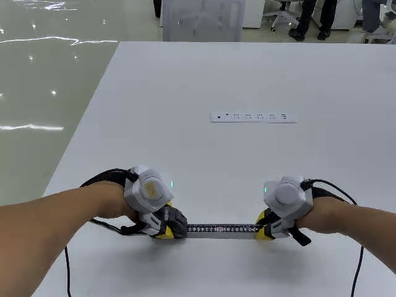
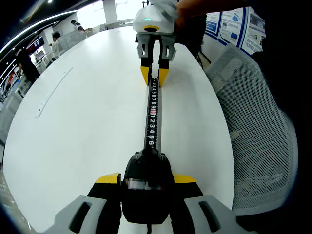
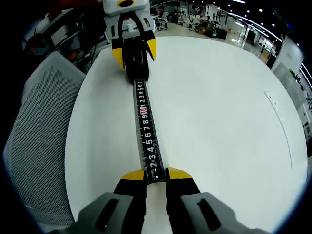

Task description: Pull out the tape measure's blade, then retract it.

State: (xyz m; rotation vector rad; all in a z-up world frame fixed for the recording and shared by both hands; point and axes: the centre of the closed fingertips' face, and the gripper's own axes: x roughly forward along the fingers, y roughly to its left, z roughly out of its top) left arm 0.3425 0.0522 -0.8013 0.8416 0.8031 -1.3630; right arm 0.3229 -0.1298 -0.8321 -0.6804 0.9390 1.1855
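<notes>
Bright, even overhead light; glare streaks on glossy floor [image 1: 37, 40]; fisheye-warped edges.

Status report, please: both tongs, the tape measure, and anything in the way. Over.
Left tongs shut on tape measure case. Right tongs shut on blade, drawn out between them. Power strip far off, no obstacle.

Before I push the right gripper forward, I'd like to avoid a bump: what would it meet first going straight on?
The right gripper, shut on the blade near its tip, points along it at the case in the left gripper. Nothing else lies between, so the case likely comes first.
</notes>
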